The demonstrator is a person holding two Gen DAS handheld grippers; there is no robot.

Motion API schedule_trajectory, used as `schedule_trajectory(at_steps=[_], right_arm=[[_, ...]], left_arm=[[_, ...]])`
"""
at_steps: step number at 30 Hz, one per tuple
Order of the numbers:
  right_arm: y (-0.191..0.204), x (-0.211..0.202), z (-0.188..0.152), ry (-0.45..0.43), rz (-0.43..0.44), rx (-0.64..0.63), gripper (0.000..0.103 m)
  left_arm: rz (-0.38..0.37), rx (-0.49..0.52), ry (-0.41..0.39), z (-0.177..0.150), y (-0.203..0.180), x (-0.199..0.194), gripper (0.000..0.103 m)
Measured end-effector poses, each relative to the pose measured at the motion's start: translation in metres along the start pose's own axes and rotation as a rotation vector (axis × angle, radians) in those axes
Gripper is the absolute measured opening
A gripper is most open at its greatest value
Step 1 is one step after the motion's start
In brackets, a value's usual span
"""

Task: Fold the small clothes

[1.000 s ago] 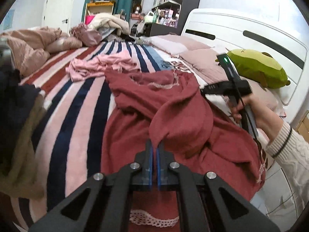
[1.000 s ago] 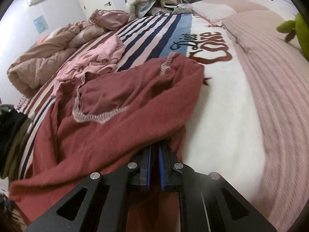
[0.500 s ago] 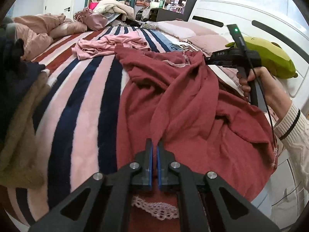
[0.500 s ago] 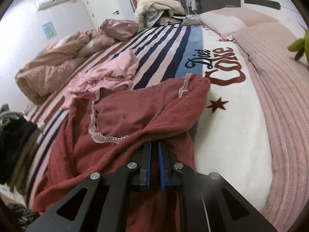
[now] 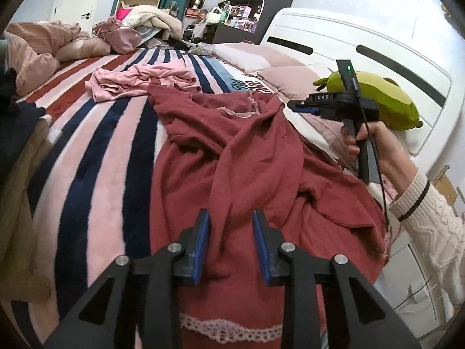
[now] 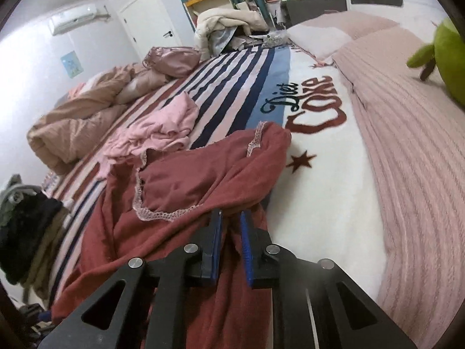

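Note:
A dark red garment (image 5: pixel 232 151) with lace trim lies crumpled on the striped blanket (image 5: pixel 96 157). My left gripper (image 5: pixel 229 218) hovers over its near part. Its jaws are opening, and a ridge of the red cloth runs between the blue pads (image 5: pixel 200 232) without being pressed. In the right wrist view my right gripper (image 6: pixel 231 218) is shut on a fold of the red garment (image 6: pixel 189 180), holding it slightly off the bed. From the left wrist view, the right gripper (image 5: pixel 290 106) sits at the garment's far right edge, held by a hand (image 5: pixel 375 142).
A pink garment (image 5: pixel 139 81) lies crumpled beyond the red one. Dark and olive clothes (image 5: pixel 17 133) are piled at the left edge. A green plush toy (image 5: pixel 386 107) rests by the white headboard (image 5: pixel 348 46). Pink pillows (image 5: pixel 252 58) and a bunched duvet (image 6: pixel 75 122) border the bed.
My left gripper's jaws have gone from shut on the red cloth to spread apart. The right gripper has risen a little, its jaws now slightly parted around the fold.

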State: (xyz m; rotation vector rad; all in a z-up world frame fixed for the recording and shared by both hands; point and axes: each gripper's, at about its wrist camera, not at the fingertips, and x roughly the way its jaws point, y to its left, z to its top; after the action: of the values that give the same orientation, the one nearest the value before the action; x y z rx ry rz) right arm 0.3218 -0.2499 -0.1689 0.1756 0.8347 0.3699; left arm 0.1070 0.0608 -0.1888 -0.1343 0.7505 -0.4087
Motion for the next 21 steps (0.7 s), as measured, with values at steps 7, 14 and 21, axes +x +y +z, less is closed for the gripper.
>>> schedule_trajectory(at_steps=[7, 14, 21], right_arm=[[0.013, 0.045, 0.015, 0.027, -0.033, -0.026, 0.008], [0.033, 0.066, 0.01, 0.09, -0.034, -0.089, 0.009], [-0.008, 0.015, -0.003, 0.055, -0.045, 0.072, 0.032]], left_arm=[[0.006, -0.002, 0.016, -0.003, 0.0, 0.004, 0.014], [0.025, -0.015, 0.034, -0.004, 0.004, 0.007, 0.012], [0.026, -0.023, 0.019, -0.003, 0.003, 0.003, 0.012]])
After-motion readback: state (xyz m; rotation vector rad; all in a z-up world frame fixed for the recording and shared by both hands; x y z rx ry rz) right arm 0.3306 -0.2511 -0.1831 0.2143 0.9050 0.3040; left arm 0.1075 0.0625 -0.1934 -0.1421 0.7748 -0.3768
